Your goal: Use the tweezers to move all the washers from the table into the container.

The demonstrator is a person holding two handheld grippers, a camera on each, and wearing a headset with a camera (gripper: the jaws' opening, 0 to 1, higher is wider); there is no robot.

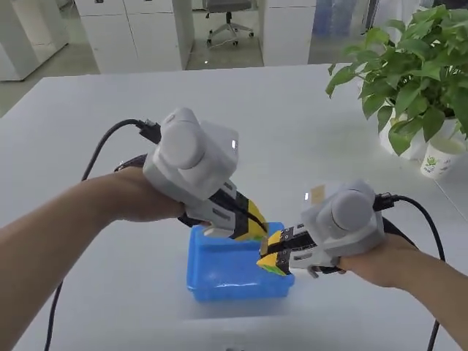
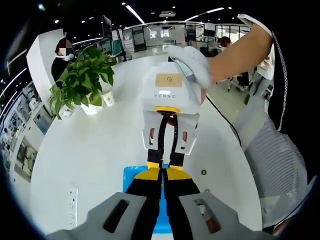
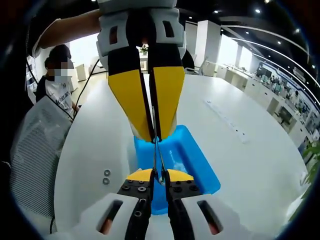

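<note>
Over the blue container [image 1: 219, 281] my two grippers meet tip to tip. The left gripper [image 1: 256, 227] comes from the upper left, the right gripper [image 1: 267, 261] from the right. In the right gripper view thin metal tweezers [image 3: 155, 150] run from the left gripper's [image 3: 152, 135] yellow jaws down into the right gripper's [image 3: 159, 175] jaws, above the container [image 3: 200, 160]. Both pairs of jaws are shut on the tweezers. Two washers [image 3: 106, 176] lie on the white table beside the container. In the left gripper view the left gripper [image 2: 163, 172] faces the right gripper [image 2: 164, 162], with two washers [image 2: 205, 181] to the right.
A potted green plant [image 1: 417, 73] in a white pot [image 1: 439, 157] stands at the table's far right. The white table [image 1: 292, 124] stretches wide beyond the container. Cables trail from both grippers. A mesh chair [image 3: 35, 150] and people stand past the table's edge.
</note>
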